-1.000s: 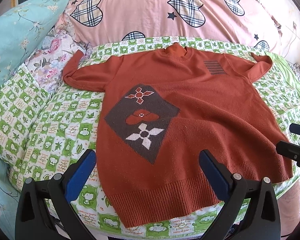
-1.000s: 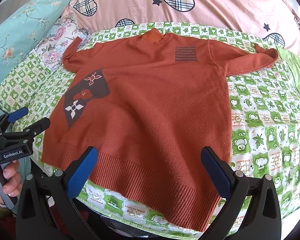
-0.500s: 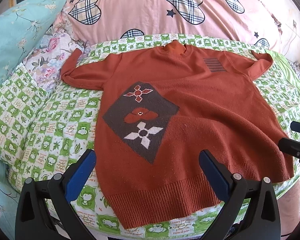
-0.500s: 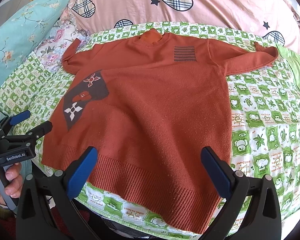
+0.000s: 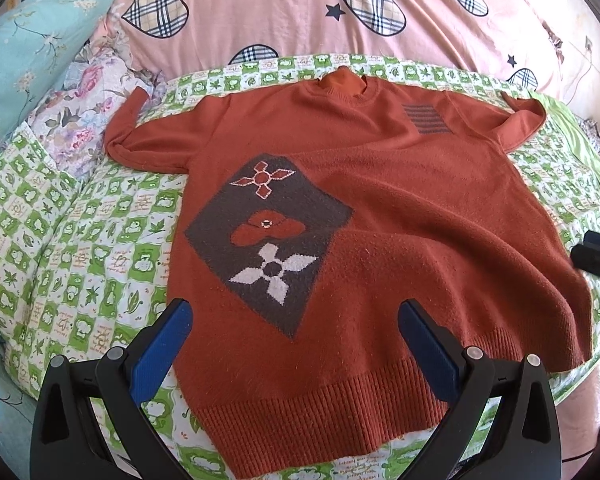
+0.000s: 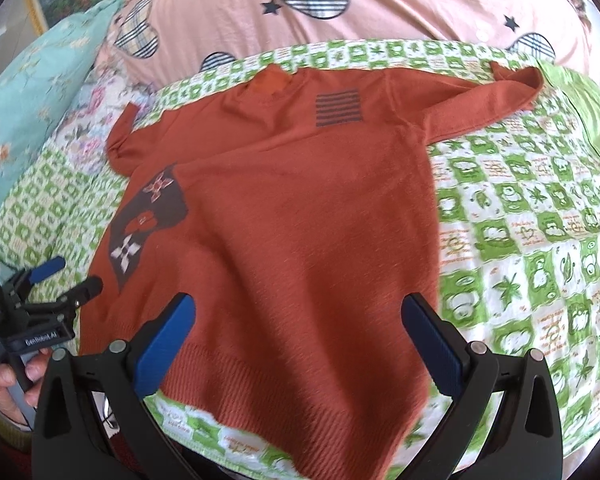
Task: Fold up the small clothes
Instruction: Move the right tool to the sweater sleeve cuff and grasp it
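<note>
The sweater (image 5: 400, 216) was rust orange, with a dark brown diamond panel (image 5: 268, 240) carrying a pink-outlined flower, an orange poppy and a white four-petal flower. A small block of grey stripes (image 5: 427, 118) sat on its chest. The bedsheet (image 5: 72, 248) was a green-and-white check with leaves and little figures. The quilt (image 5: 284, 8) was pink with plaid hearts and dark stars. A pillow (image 5: 24, 56) was pale turquoise with flowers. Both claws had black frames and blue pads (image 5: 162, 344).
</note>
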{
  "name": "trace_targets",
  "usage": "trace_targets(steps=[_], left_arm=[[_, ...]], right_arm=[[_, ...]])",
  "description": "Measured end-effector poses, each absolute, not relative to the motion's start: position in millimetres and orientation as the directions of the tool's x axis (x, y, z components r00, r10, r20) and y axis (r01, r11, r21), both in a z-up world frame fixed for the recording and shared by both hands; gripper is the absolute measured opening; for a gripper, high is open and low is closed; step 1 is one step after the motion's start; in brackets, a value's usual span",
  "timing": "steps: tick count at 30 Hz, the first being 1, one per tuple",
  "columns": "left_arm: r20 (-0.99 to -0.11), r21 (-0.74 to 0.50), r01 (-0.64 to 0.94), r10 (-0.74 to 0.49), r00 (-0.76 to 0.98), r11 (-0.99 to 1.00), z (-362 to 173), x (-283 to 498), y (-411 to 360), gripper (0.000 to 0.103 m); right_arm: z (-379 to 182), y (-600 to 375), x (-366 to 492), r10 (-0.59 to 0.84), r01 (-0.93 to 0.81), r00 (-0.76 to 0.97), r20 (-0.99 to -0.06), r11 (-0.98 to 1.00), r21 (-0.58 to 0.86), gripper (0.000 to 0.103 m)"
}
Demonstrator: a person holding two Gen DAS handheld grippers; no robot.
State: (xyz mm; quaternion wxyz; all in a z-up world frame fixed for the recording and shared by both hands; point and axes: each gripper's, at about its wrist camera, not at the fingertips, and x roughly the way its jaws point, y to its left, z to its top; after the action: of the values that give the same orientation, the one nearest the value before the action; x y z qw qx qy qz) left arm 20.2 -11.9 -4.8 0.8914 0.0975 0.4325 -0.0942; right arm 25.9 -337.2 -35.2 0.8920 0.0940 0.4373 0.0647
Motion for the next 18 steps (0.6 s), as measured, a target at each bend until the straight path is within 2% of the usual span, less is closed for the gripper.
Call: trace_targets(steps=[9,18], left_arm=[[-0.799,0.099,0.251,-0.073,0.596,0.963,-10.9,53.8,-23.1,0.103],[-0.806,0.109,0.251,-0.062,0.589,0.962,-12.0,86.7,-38.4,0.103]], right_arm=[[-32.2,-389.7,60.1,0.221,0.029,0.616,-0.757,0.953,0.301,0.103],[-21.8,-458.6,101.7,0.167,0.108,0.659,-0.734,0.944,0.311,0.103]])
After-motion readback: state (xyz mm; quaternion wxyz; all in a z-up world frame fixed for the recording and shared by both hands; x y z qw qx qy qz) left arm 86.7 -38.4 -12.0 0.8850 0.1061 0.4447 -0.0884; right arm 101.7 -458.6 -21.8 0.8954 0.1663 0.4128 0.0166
